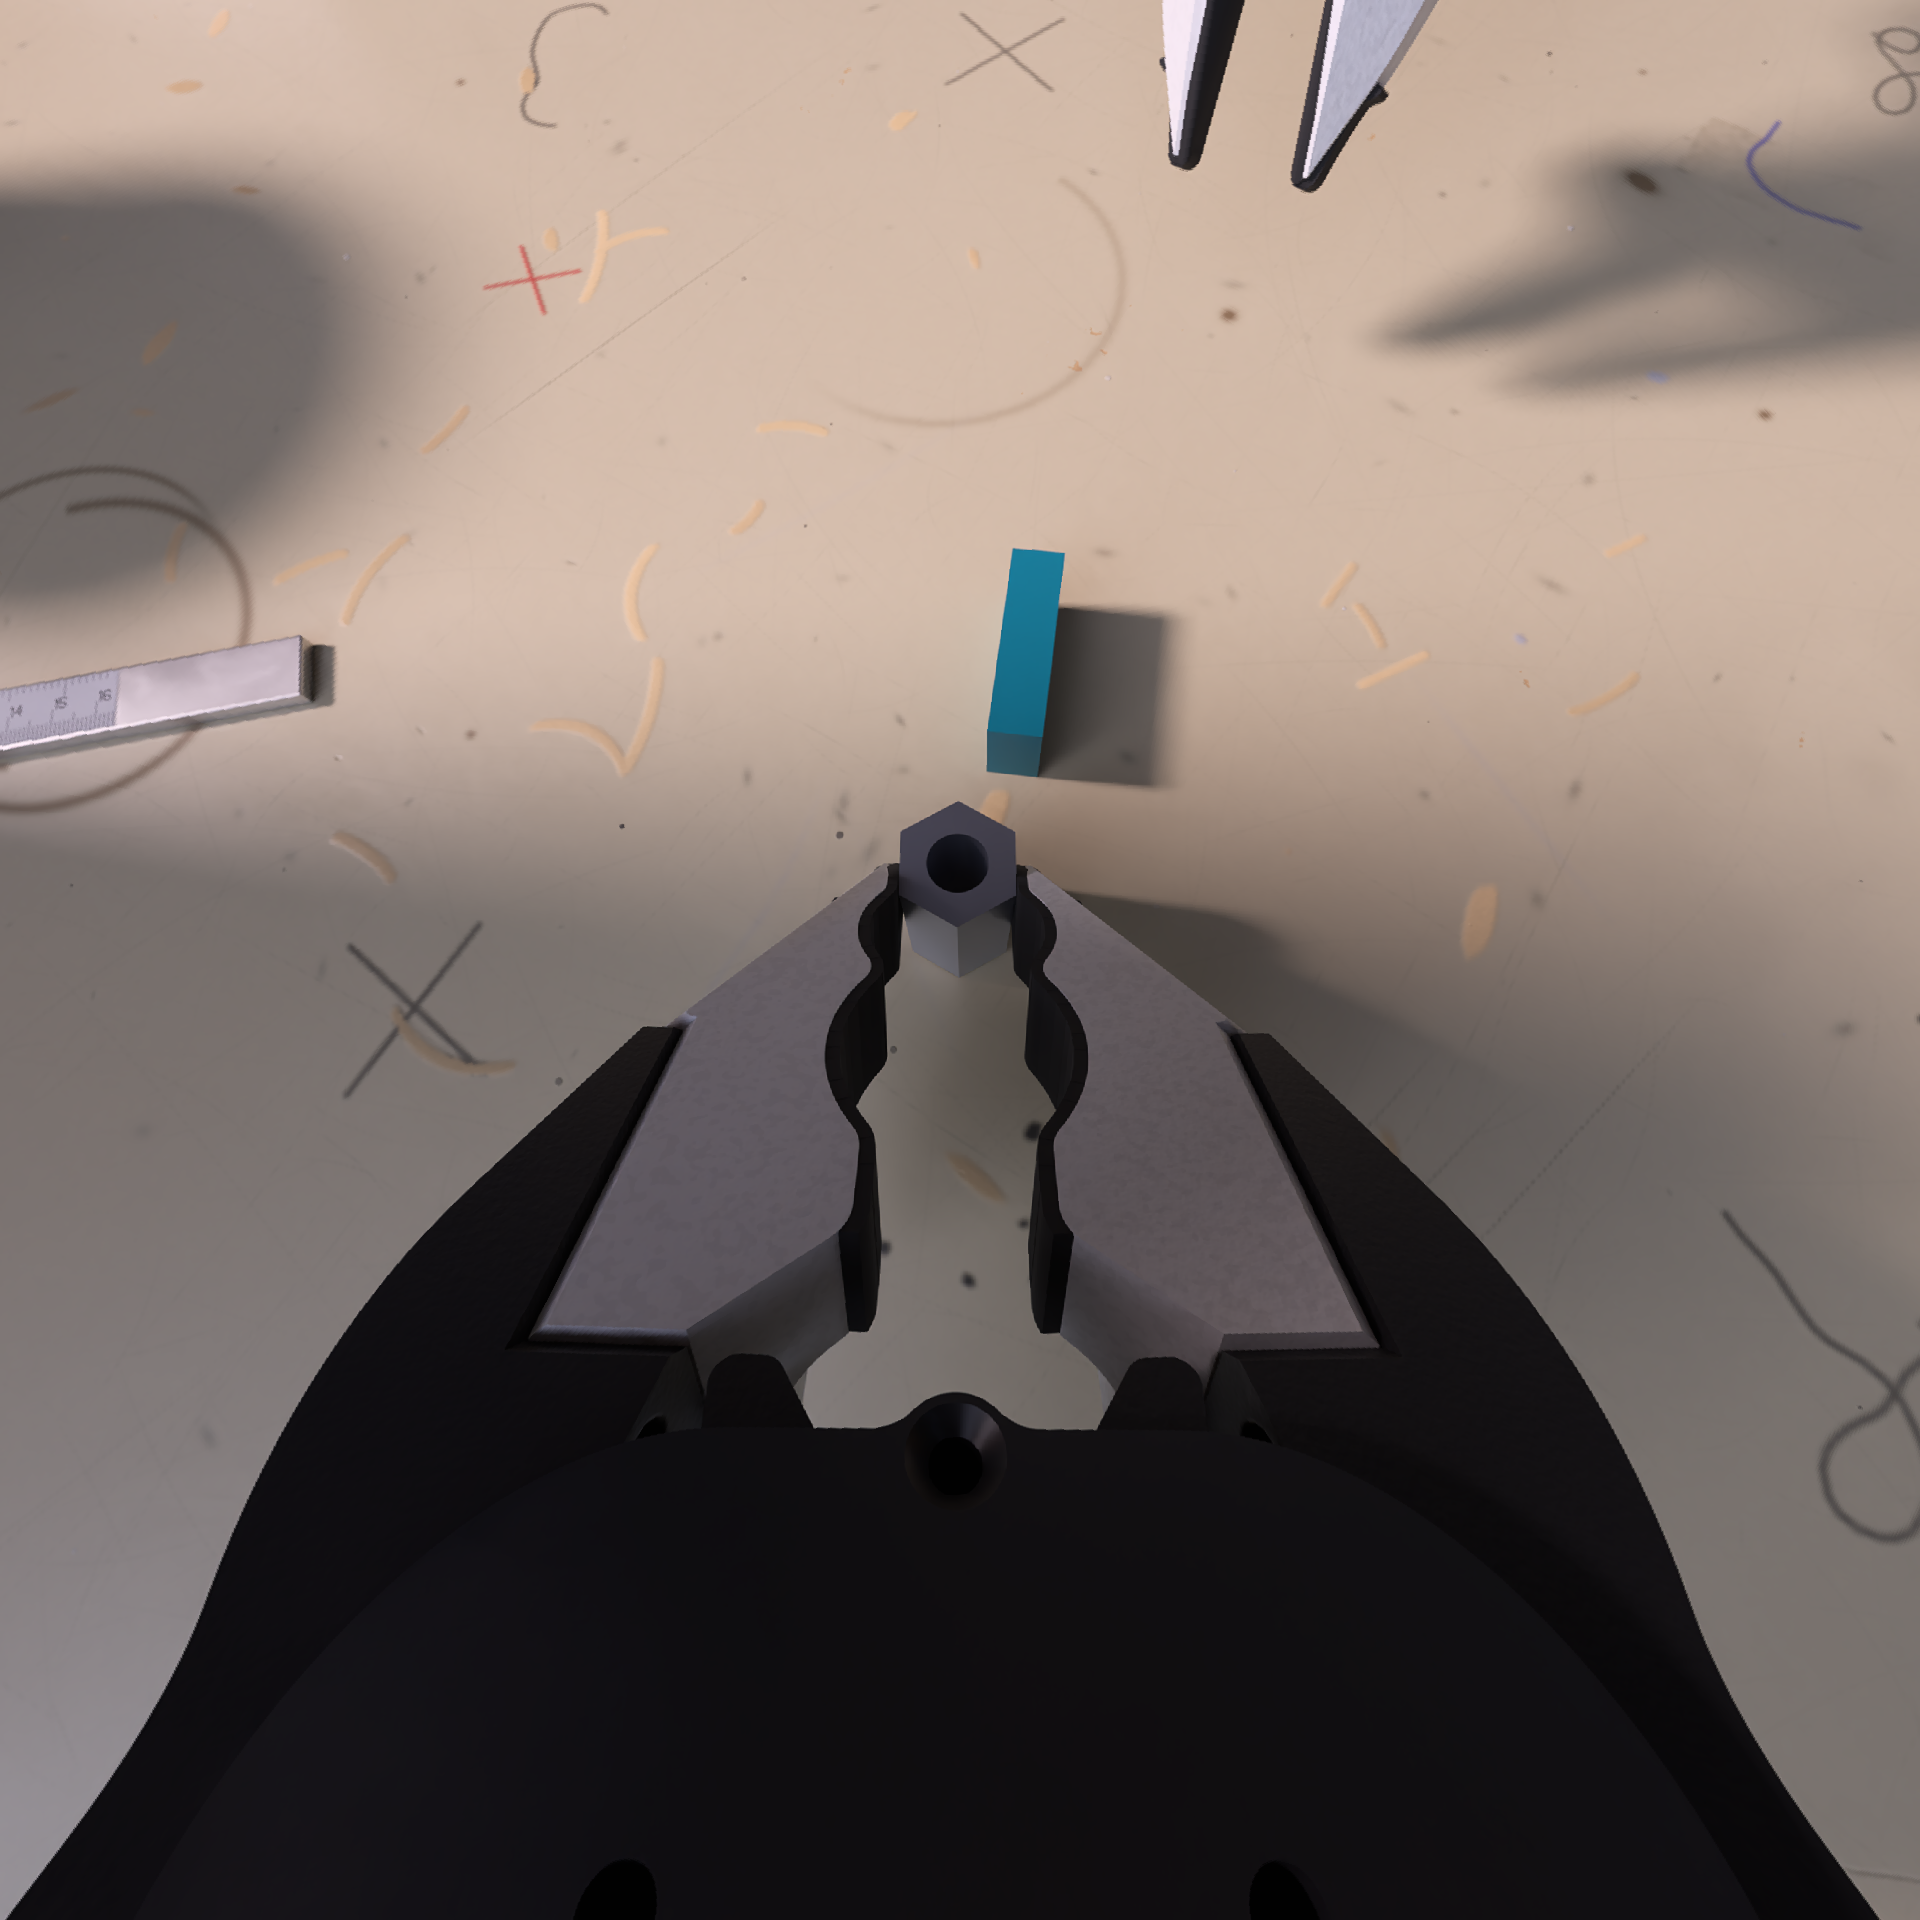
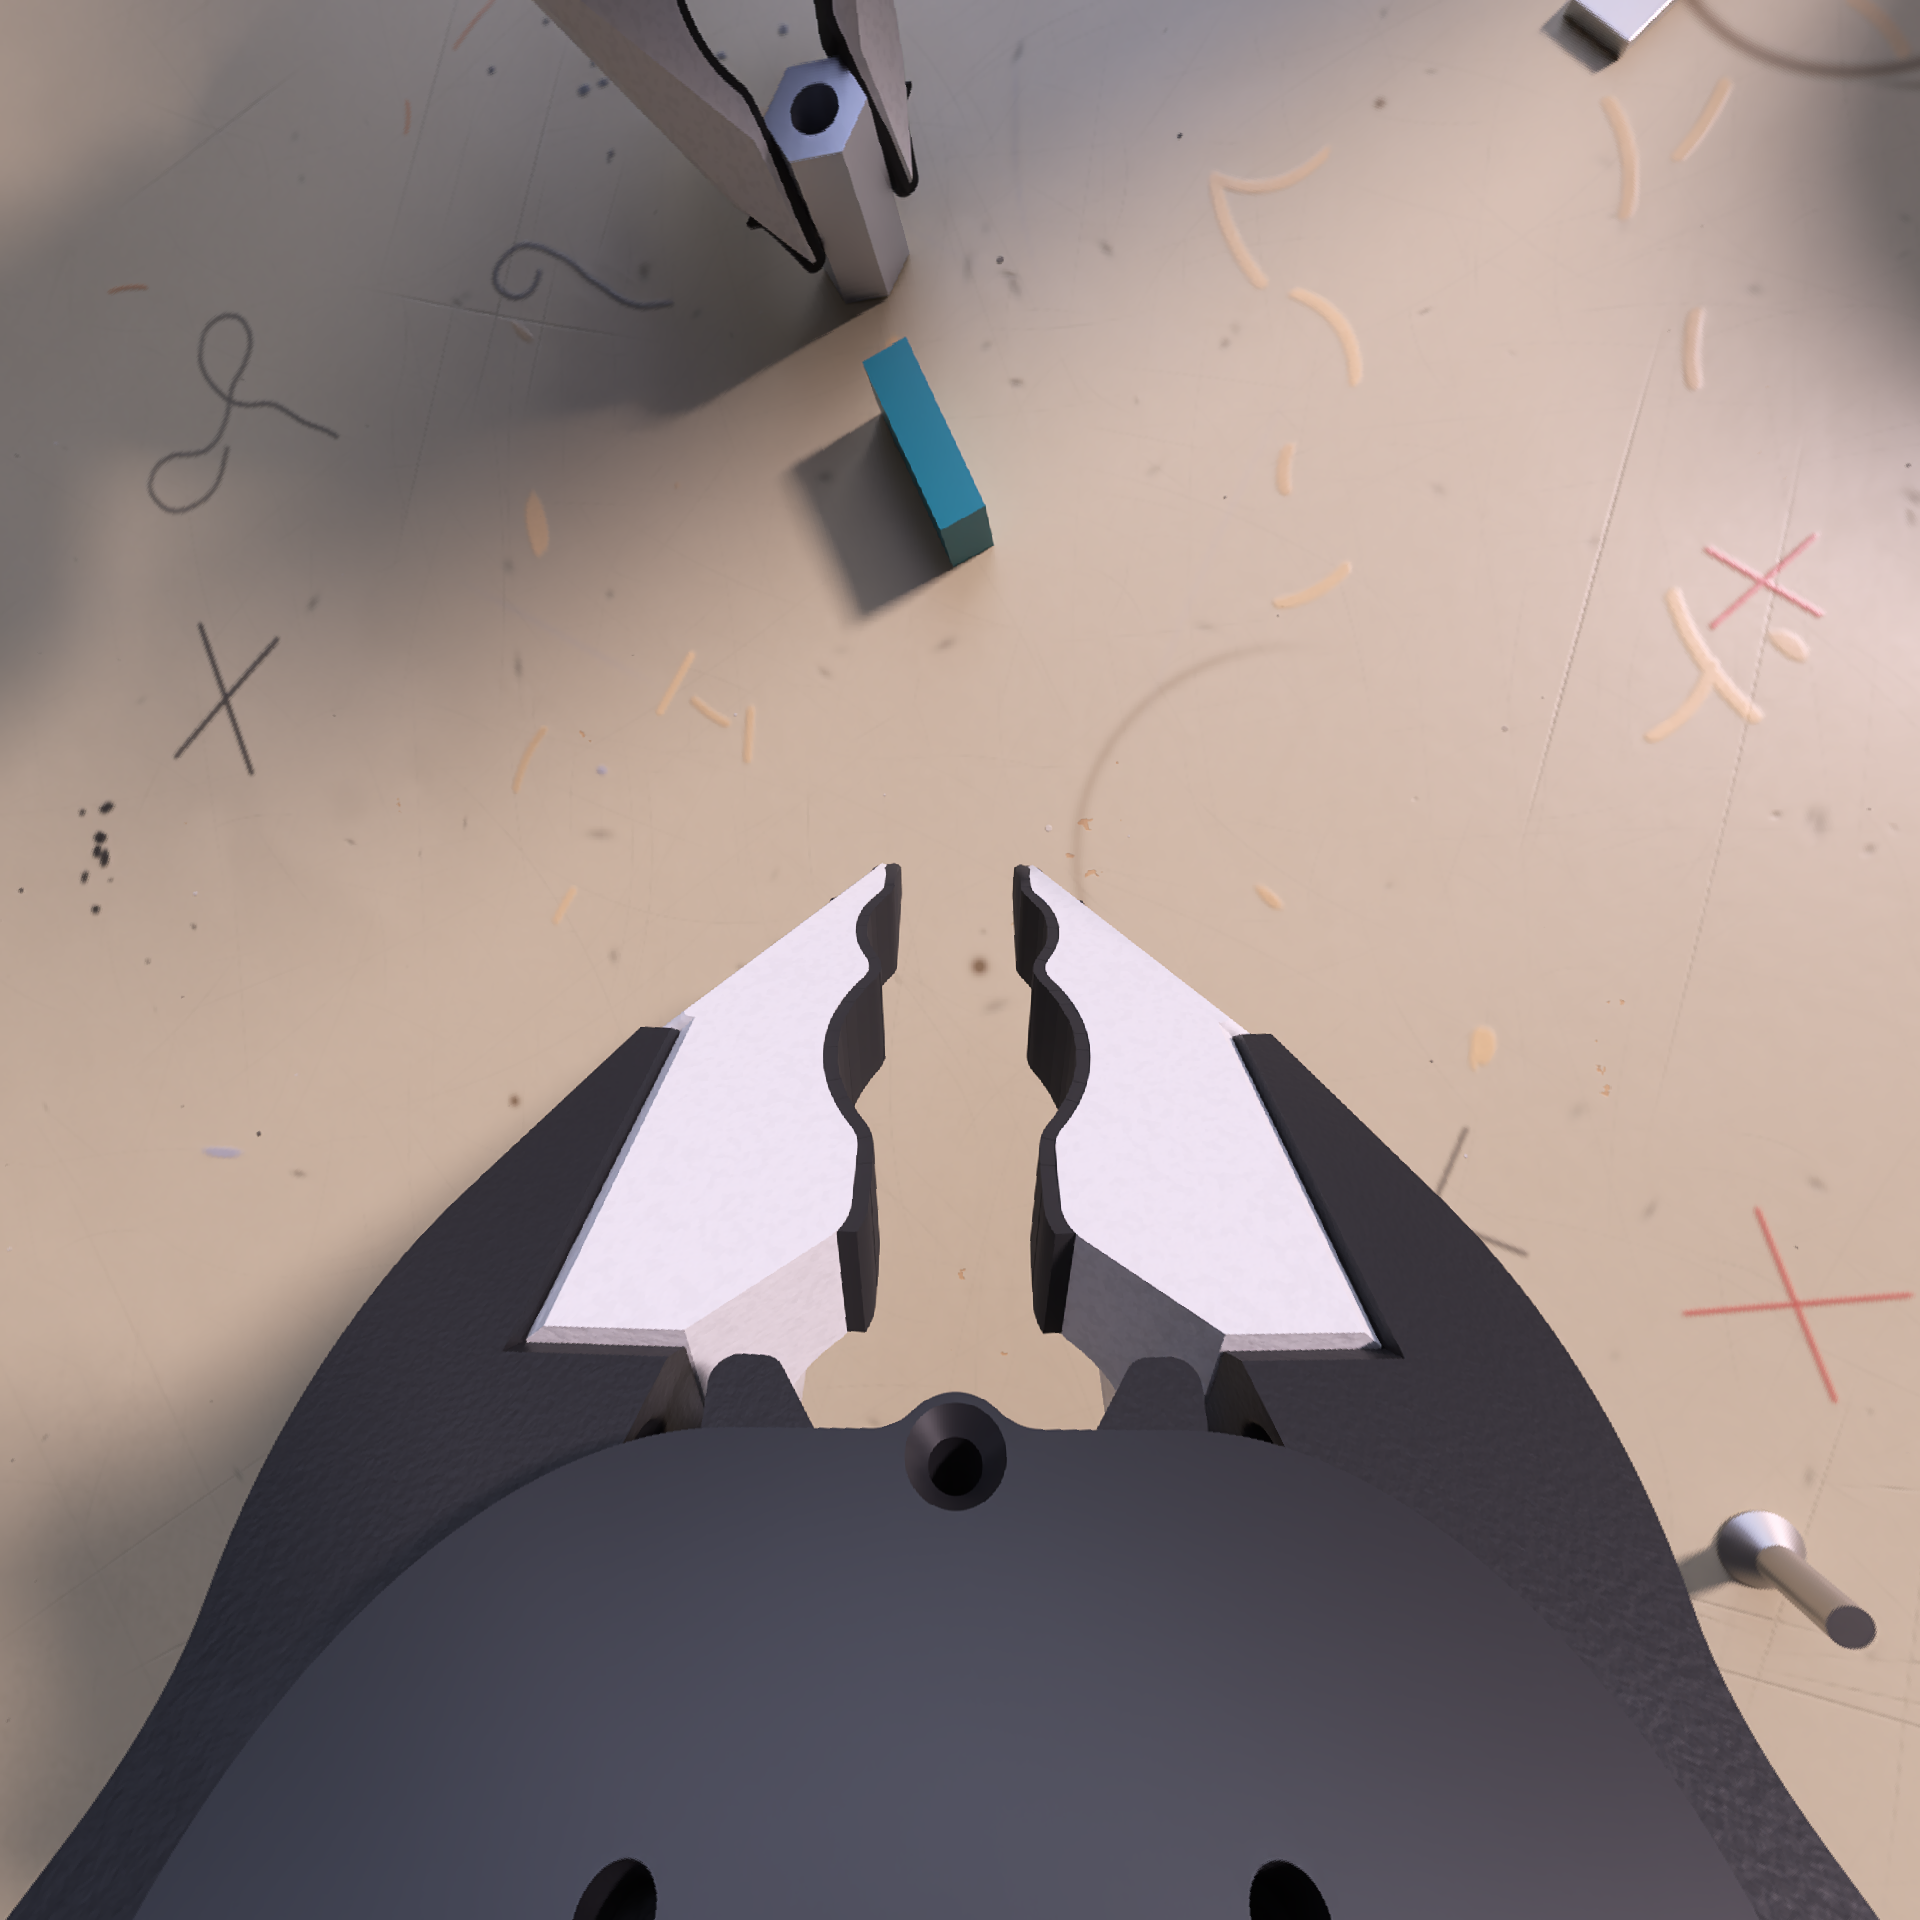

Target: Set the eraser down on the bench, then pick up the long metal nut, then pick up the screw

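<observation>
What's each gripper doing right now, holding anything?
Left gripper: shut on the long metal nut, lifted off the bench.
Right gripper: jaws open, empty; the screw lies off to its side.

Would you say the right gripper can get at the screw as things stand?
Probably yes. The right gripper is open and empty, and the screw lies on bare bench off to its side with nothing around it. It would need to swing over, since the screw is not between its fingers.
</observation>
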Available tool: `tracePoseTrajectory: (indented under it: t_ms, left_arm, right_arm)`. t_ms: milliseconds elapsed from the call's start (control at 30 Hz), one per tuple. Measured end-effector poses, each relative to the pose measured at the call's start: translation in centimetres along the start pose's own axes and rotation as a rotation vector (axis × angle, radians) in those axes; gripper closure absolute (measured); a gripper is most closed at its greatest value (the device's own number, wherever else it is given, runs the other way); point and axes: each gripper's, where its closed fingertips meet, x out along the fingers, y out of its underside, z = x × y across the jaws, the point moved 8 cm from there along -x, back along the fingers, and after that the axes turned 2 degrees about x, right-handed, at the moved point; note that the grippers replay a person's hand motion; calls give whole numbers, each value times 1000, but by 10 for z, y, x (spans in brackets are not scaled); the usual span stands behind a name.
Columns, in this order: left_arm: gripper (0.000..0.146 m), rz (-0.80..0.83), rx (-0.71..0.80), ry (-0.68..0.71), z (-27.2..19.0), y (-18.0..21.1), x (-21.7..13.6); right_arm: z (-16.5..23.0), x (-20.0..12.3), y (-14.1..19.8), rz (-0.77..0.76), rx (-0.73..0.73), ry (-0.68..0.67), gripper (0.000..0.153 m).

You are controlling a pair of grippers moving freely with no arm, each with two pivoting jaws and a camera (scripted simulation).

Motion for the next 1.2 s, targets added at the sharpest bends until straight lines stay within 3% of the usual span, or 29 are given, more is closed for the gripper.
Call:
tracePoseTrajectory:
  t_ms: [433, 867, 1200]
  left_arm:
    - [126, -29, 61, 45, 1, -15, 5]
    - [126, -41, 143, 113, -5, -53, 24]
    - [126, -12, 143, 93, -19, -76, 43]
  right_arm:
    - [5, -16, 17, -50, 81, 93, 131]
    - [-19, -86, 130, -142, 439, 477, 127]
    - [-53, -67, 125, -147, 423, 498, 125]
